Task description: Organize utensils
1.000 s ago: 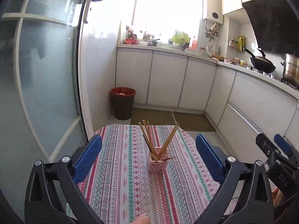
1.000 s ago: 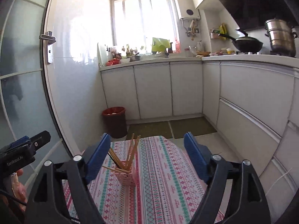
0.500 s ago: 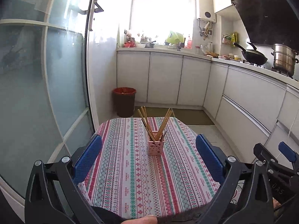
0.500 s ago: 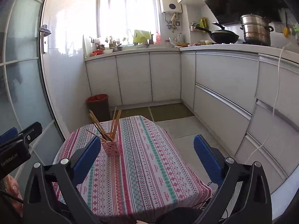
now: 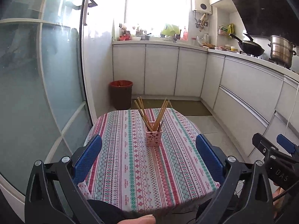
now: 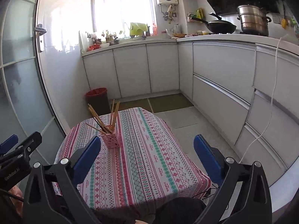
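Both grippers are held level above the near edge of the table draped in a striped, patterned woven cloth [image 5: 130, 168]. The left gripper [image 5: 148, 156] and right gripper [image 6: 147, 155] gape wide, holding nothing. Mid-table, a pink perforated plastic holder [image 5: 153, 139] carries splayed wooden chopsticks [image 5: 143, 112].

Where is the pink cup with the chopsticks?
The pink holder stands on the striped tablecloth, centred in the left view, ahead of both open grippers.
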`<state>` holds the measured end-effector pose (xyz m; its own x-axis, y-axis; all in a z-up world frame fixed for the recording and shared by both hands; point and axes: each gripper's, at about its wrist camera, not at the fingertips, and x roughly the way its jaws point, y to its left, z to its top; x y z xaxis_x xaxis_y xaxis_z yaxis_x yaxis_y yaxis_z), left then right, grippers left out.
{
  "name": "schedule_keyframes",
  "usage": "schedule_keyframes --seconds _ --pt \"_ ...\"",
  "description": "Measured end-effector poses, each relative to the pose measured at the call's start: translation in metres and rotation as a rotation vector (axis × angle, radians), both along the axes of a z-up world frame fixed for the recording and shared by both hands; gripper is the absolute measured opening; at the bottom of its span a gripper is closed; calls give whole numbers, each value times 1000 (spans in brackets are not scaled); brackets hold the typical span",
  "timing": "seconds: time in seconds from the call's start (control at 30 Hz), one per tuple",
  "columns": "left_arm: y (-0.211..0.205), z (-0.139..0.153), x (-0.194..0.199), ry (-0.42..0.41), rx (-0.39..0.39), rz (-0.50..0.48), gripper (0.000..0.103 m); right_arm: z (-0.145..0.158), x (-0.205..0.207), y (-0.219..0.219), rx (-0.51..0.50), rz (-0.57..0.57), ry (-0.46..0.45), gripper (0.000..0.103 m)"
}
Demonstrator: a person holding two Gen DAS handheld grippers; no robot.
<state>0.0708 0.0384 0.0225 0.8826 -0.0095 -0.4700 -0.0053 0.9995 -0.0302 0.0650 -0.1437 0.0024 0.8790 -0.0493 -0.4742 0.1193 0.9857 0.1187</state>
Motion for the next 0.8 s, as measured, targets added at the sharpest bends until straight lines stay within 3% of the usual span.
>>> schedule_keyframes --seconds 0.8 --pt "4 -6 8 28 -7 15 96 -3 11 -1 0 -6 30 97"
